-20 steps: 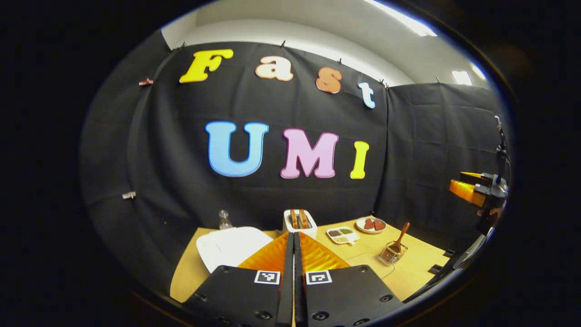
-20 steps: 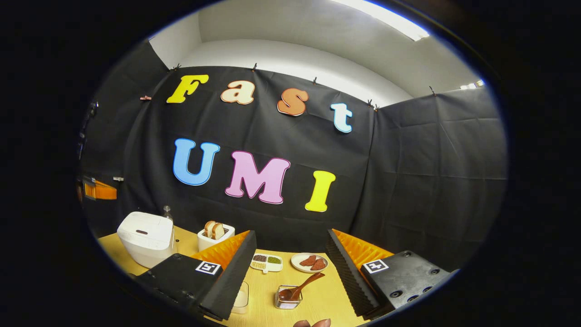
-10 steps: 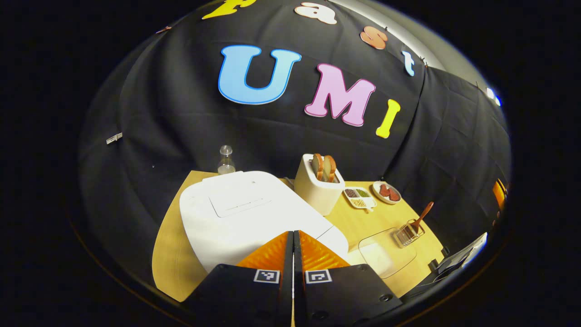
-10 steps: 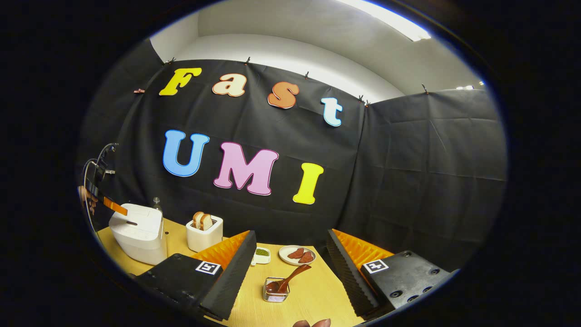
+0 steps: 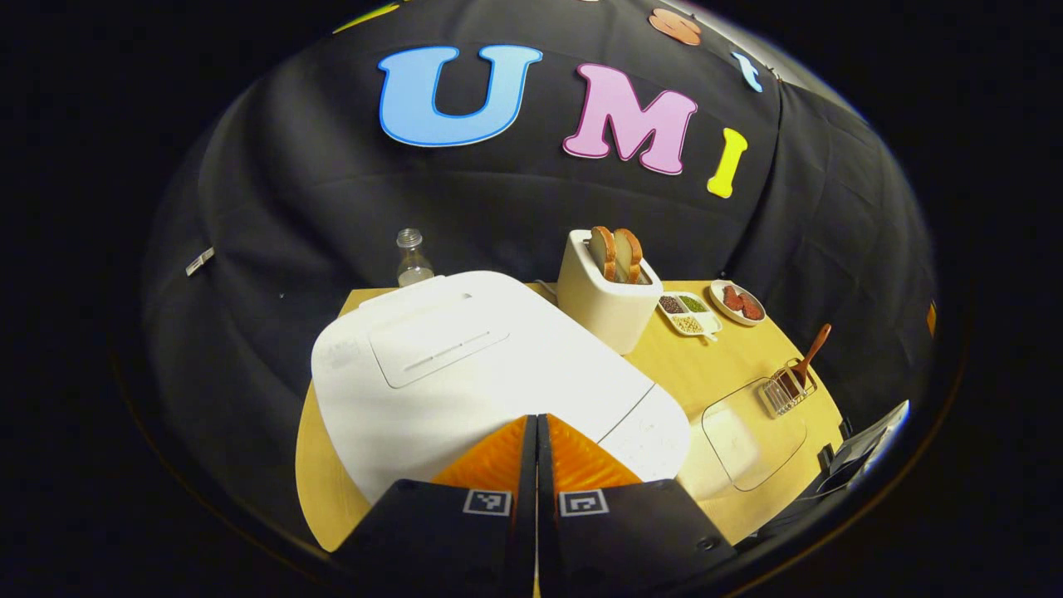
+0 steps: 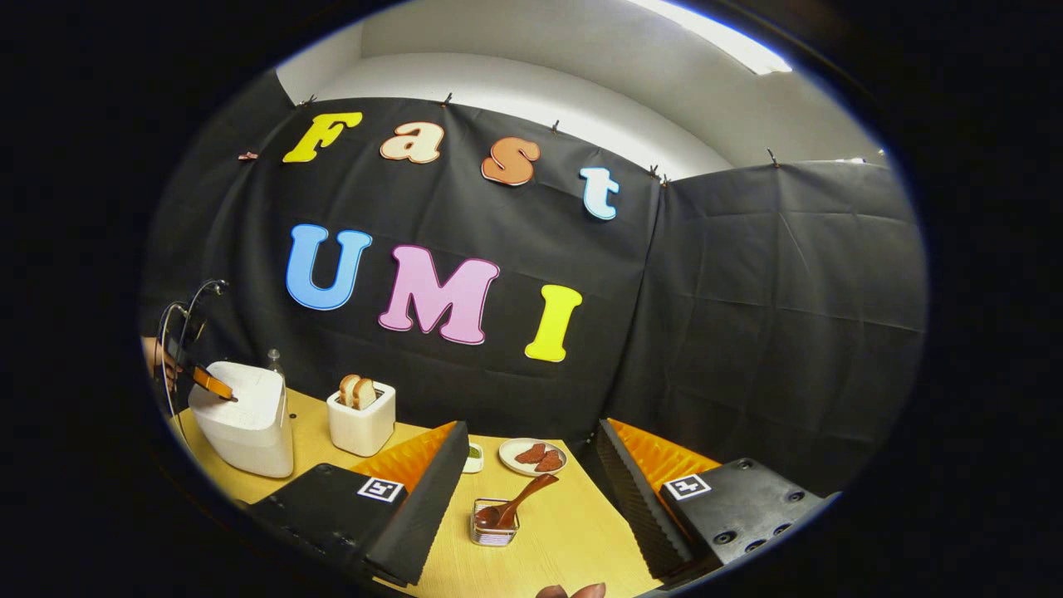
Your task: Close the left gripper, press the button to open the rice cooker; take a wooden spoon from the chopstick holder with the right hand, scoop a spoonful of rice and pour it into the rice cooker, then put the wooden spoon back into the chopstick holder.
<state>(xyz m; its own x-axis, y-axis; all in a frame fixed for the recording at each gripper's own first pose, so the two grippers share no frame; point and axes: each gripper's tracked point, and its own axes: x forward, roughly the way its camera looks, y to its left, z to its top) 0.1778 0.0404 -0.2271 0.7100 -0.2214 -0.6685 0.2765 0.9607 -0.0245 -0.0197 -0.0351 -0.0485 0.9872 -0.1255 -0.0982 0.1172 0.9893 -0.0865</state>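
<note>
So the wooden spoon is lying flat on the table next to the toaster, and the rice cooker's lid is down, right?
Not quite. The wooden spoon stands tilted in the chopstick holder, away from the toaster, as the right gripper view shows. The rice cooker lid is indeed down.

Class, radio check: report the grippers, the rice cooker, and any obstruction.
Left gripper shut, tips at rice cooker, lid down. Right gripper open, facing wooden spoon in chopstick holder. Nothing between.
</note>
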